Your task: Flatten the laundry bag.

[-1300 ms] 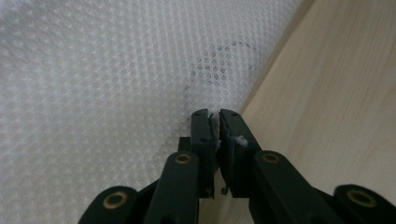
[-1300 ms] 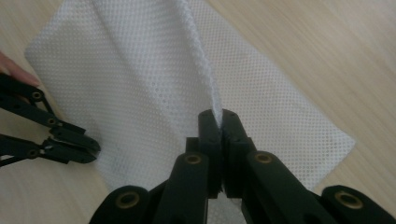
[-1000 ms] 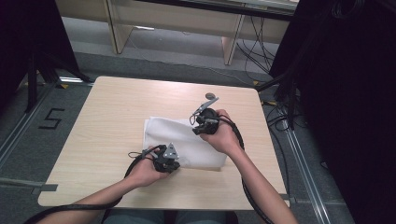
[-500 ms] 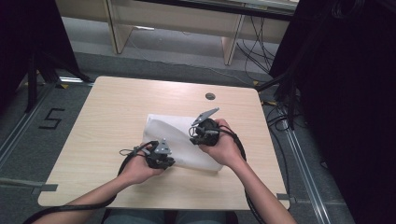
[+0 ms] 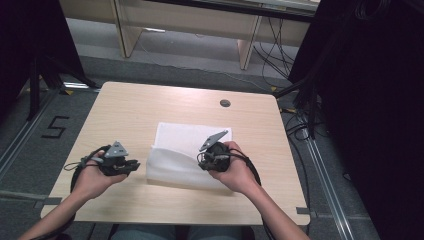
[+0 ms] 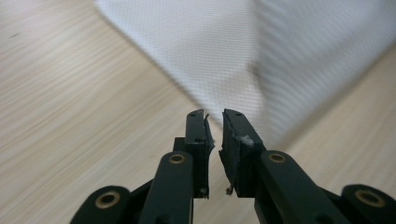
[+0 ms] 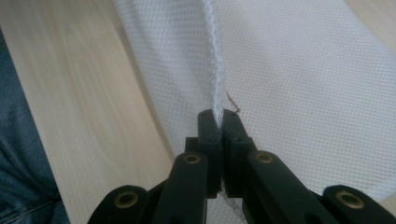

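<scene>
White mesh cloth [image 5: 187, 155] lies partly folded near the middle of the light wooden desk [image 5: 125, 110], with its front portion lifted into a fold toward the person's side. A raised edge of the cloth [image 7: 215, 60] is clamped between the closed jaws of the right hand-held gripper [image 7: 218, 122] — in the right gripper view the fabric is seen running straight up out of the pressed pads as a thin ridge, with the mesh spreading flat on both sides of it. In the high view the right hand-held gripper [image 5: 215, 152] is held over the right part of the cloth, with its grey plate tilted upward.

The left hand-held gripper [image 5: 120, 164] is held off the left edge of the cloth, just beside it, above bare desk. Its jaws have just been opening; in the left gripper view a narrow gap is seen between them at the left hand-held gripper [image 6: 215, 122], and nothing is held in that gap. The cloth [image 6: 243, 56] lies ahead of the jaw tips — apart from them, somewhat blurred. A small dark round grommet [image 5: 225, 103] is set into the far part of the desk, well apart from the cloth.
</scene>
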The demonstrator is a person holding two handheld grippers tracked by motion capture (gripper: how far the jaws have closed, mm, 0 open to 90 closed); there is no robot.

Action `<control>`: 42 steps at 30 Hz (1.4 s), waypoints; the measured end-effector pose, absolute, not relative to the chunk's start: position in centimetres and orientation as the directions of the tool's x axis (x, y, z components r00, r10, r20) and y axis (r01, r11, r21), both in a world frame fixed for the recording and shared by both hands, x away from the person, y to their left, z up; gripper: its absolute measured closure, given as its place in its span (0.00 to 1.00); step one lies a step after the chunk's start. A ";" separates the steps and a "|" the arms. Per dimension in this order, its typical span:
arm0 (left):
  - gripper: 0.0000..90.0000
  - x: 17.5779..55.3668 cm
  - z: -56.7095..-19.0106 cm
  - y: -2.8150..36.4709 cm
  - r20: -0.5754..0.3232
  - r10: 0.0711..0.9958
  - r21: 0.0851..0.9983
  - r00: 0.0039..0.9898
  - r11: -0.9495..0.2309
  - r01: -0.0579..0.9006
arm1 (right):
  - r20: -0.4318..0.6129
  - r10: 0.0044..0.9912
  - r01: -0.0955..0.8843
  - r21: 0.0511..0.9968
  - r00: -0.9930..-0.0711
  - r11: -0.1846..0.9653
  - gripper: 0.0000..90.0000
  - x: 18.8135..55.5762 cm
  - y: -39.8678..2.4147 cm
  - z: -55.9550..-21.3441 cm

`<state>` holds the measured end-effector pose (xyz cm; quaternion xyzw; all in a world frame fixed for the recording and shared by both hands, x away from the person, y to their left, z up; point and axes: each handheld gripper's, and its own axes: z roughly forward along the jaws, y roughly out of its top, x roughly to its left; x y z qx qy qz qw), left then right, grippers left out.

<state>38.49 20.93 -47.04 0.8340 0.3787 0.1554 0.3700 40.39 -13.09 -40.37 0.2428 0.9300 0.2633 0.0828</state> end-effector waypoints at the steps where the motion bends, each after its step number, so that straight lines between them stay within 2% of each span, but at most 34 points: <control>1: 0.88 38.8 -46.9 21.4 -0.019 0.753 0.742 0.657 -0.430 0.515 | -0.023 0.485 0.403 0.524 -0.874 0.751 0.99 40.2 -13.0 -40.5; 4: 0.87 39.1 -46.9 21.5 -0.040 0.775 0.758 0.630 -0.387 0.525 | -0.021 0.464 0.387 0.520 -0.886 0.762 0.99 39.6 -12.7 -40.9; 15: 0.84 39.1 -47.3 20.9 -0.017 0.755 0.739 0.656 -0.433 0.517 | -0.004 0.438 0.375 0.508 -0.899 0.775 0.99 37.7 -12.7 -41.9; 17: 0.83 39.0 -47.5 20.5 -0.026 0.768 0.749 0.641 -0.410 0.521 | 0.008 0.447 0.393 0.494 -0.894 0.776 0.99 37.3 -12.7 -42.1; 19: 0.82 39.1 -47.5 20.6 -0.003 0.747 0.734 0.665 -0.450 0.509 | 0.011 0.429 0.377 0.496 -0.903 0.782 0.98 36.9 -12.7 -42.4; 22: 0.81 39.1 -47.7 20.3 -0.019 0.748 0.742 0.664 -0.435 0.511 | 0.023 0.425 0.382 0.485 -0.905 0.786 0.98 36.3 -12.7 -42.7; 29: 0.80 39.0 -47.8 19.7 -0.025 0.746 0.751 0.666 -0.426 0.505 | 0.044 0.401 0.373 0.471 -0.915 0.799 0.98 35.2 -12.7 -43.5; 34: 0.80 39.1 -47.5 19.8 0.008 0.722 0.739 0.692 -0.471 0.482 | 0.067 0.390 0.377 0.448 -0.918 0.811 0.98 34.6 -12.7 -44.4; 36: 0.80 39.0 -47.7 19.4 -0.019 0.738 0.755 0.675 -0.432 0.493 | 0.076 0.390 0.382 0.436 -0.918 0.815 0.98 34.3 -12.7 -44.6; 37: 0.80 39.0 -47.5 19.5 0.005 0.722 0.745 0.692 -0.463 0.479 | 0.076 0.387 0.381 0.431 -0.919 0.818 0.98 34.2 -12.7 -44.8; 42: 0.80 39.0 -47.6 19.0 -0.012 0.722 0.753 0.692 -0.448 0.481 | 0.091 0.387 0.390 0.405 -0.917 0.827 0.98 33.7 -12.8 -45.6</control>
